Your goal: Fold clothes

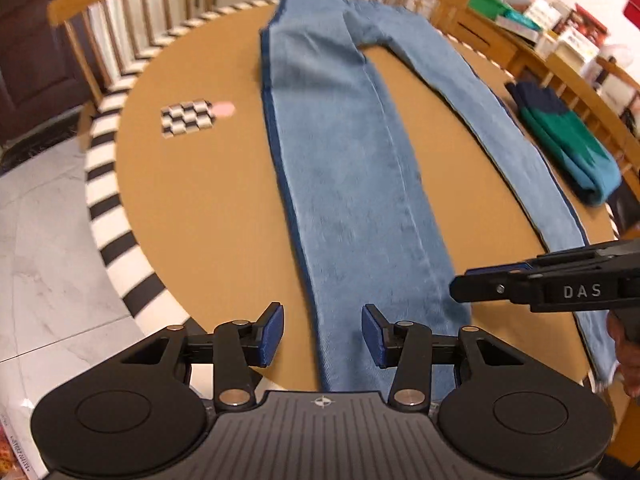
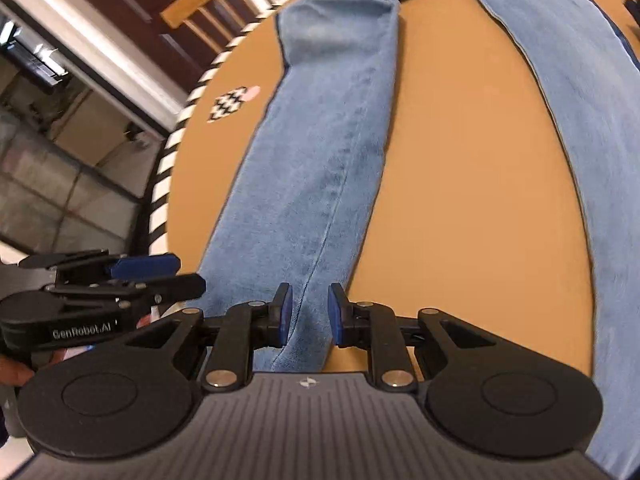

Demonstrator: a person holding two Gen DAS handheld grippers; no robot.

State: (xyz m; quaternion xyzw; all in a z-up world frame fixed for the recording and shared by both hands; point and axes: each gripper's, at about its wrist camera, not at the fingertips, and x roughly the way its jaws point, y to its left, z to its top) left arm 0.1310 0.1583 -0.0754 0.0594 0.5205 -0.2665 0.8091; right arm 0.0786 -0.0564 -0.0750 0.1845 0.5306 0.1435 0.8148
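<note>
A pair of light blue denim jeans (image 1: 344, 168) lay flat, legs spread in a V, on the round brown desk (image 1: 192, 200) with its black-and-white striped rim. The left gripper (image 1: 322, 334) hovered above the near end of one leg, jaws released and holding nothing. The right gripper (image 2: 309, 314) hung over the same leg, jaws narrowly parted and released, not pinching the cloth. A folded green and navy garment (image 1: 568, 140) lay beside the jeans.

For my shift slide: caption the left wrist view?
Open left gripper above spread blue jeans on round table.
</note>
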